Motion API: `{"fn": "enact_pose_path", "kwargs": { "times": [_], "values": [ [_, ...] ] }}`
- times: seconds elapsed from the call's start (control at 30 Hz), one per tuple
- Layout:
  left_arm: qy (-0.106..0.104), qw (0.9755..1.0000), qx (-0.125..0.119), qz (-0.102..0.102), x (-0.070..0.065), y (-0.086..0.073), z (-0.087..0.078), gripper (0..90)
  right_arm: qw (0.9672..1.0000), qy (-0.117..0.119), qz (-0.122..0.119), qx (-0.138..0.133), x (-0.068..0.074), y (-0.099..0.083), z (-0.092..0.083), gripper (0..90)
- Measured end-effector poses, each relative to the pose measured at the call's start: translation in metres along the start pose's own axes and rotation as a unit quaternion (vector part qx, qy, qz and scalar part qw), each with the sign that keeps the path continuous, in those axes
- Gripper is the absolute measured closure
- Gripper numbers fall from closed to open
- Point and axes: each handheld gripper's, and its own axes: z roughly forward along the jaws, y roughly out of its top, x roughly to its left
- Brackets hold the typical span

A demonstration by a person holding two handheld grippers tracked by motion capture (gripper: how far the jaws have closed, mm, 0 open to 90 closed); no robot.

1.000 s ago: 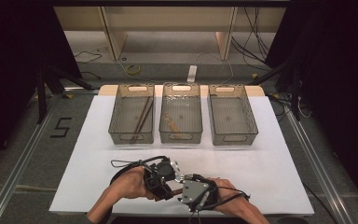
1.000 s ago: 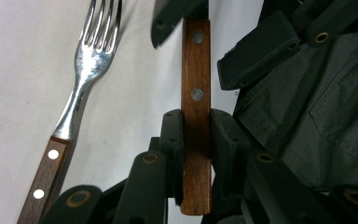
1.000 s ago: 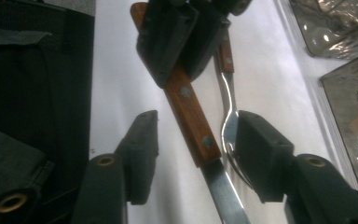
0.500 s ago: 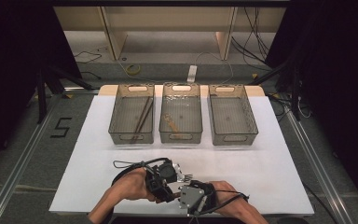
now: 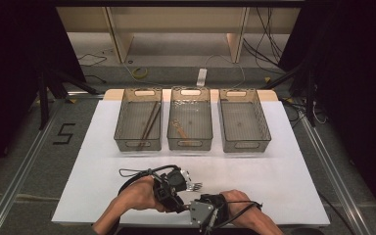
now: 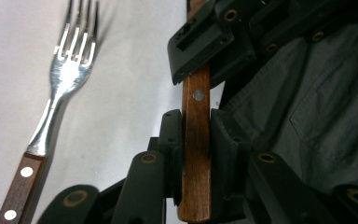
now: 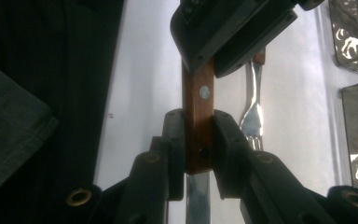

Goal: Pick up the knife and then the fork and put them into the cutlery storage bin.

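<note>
Wooden handle [image 6: 196, 154] | clamped between both tongs: left [image 6: 196, 135], right [image 7: 198, 140] | fork [image 6: 60, 88] beside

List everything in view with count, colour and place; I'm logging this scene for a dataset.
Baskets: three, clear grey mesh, in a row at the far side of the white sheet.
Chopsticks: a dark pair, in the left basket.
Wooden utensil: one, light brown, in the middle basket.
Fork: one, steel with a dark riveted handle, flat on the sheet beside the grippers.
Wooden-handled utensil: one, brown riveted handle, clamped by both grippers; its metal end is hidden.
White sheet: one, covering the table.
Left hand-held gripper: black, near the front edge, shut on the handle.
Right hand-held gripper: black, facing the left one, shut on the same handle.
</note>
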Motion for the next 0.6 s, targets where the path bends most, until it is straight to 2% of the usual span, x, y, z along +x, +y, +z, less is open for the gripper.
{"fn": "enact_pose_path", "kwargs": {
  "times": [0.07, 0.13, 0.23, 0.33, 0.43, 0.47, 0.6],
  "values": [
    [0.0, 0.9999, -0.01, -0.002, 0.001, -0.001, -0.001, 72.2, 1.0, 0.002, -0.004, 0.0, -0.001, -0.001, -0.001, 77.4],
    [-0.001, 0.9997, -0.02, -0.011, 0.003, -0.002, -0.003, 63.1, 1.0, 0.001, -0.002, 0.001, -0.001, -0.001, -0.002, 77.4],
    [0.021, 0.9989, -0.037, -0.019, 0.003, -0.004, -0.008, 43.5, 1.0, -0.002, 0.002, 0.003, -0.003, -0.004, -0.003, 77.3],
    [0.039, 0.997, -0.06, -0.028, 0.006, -0.008, -0.013, 33.8, 0.9999, -0.009, 0.014, 0.004, -0.008, -0.009, -0.007, 77.4],
    [0.063, 0.9915, -0.105, -0.043, 0.011, -0.014, -0.019, 29.0, 0.9994, -0.016, 0.031, 0.005, -0.012, -0.015, -0.012, 77.4],
    [0.071, 0.9899, -0.114, -0.046, 0.011, -0.015, -0.019, 27.9, 0.9992, -0.023, 0.033, 0.003, -0.016, -0.018, -0.013, 77.3],
    [0.095, 0.9838, -0.145, -0.045, 0.013, -0.02, -0.022, 23.8, 0.9973, -0.037, 0.063, 0.006, -0.022, -0.027, -0.016, 77.3]
  ]
}}
